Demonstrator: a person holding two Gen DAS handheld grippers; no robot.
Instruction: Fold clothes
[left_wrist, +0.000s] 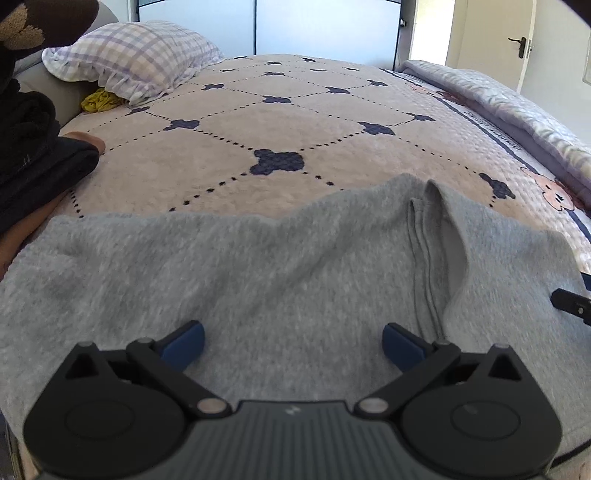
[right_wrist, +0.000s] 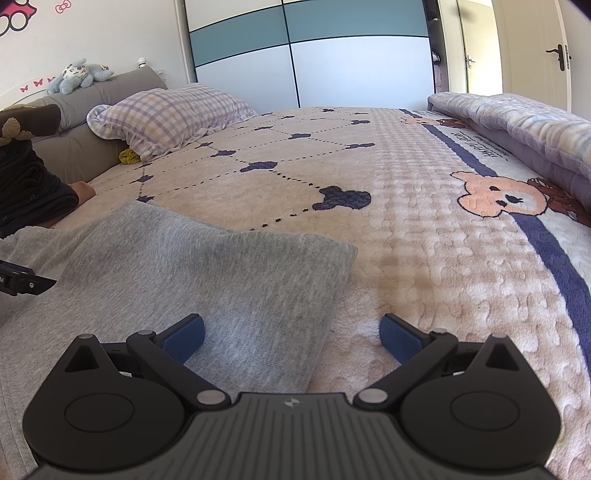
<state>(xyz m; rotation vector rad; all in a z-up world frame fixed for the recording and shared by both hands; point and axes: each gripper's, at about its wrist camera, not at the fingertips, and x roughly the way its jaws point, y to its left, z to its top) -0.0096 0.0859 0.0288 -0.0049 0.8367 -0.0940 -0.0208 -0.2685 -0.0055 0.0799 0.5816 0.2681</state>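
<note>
Almost nothing legible. A line of dark lettering on the white band of the bedspread (right_wrist: 476, 142), toward 1 o'clock in the right wrist view beside the blue stripe, upside down and too small to make out. A small pale logo mark on the gripper housing (right_wrist: 291, 403) at 6 o'clock, no letters readable.
</note>
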